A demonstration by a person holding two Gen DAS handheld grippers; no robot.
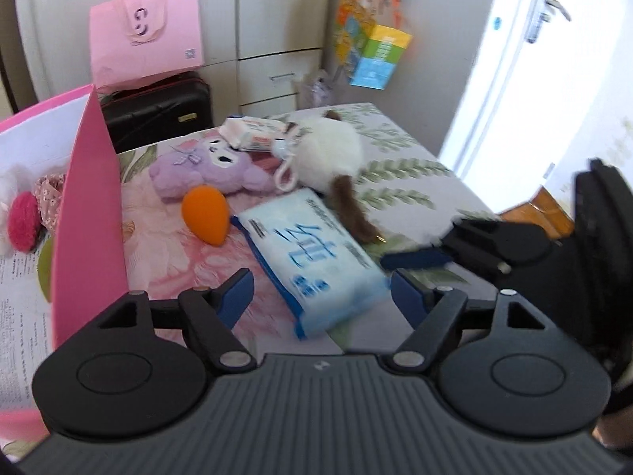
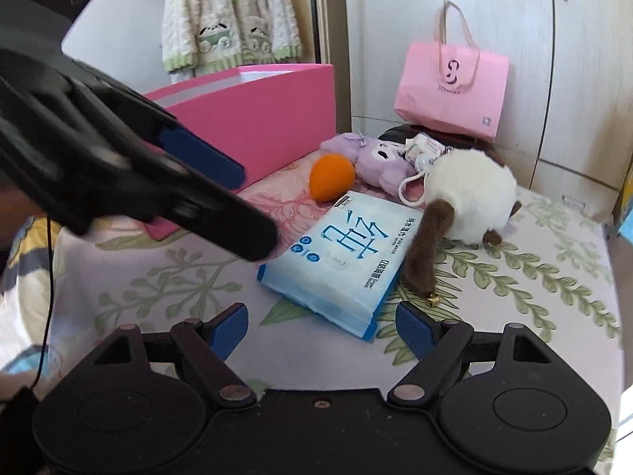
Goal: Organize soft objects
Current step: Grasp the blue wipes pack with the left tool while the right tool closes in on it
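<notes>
Left to right on the floral bedspread [image 1: 399, 166]: pink open-topped box [image 1: 91, 206] at 9 o'clock, orange egg-shaped sponge [image 1: 207, 213], blue-white wet-wipe pack [image 1: 312, 257] centre, between the wide-open, empty left gripper [image 1: 322, 293] and right gripper [image 2: 322, 326].

Left gripper [image 1: 322, 291], right gripper [image 2: 322, 326]: black ribbed bodies, round pivot discs, silver screws, blue-padded fingers [image 2: 227, 330]; thin black cable at 9 o'clock.
</notes>
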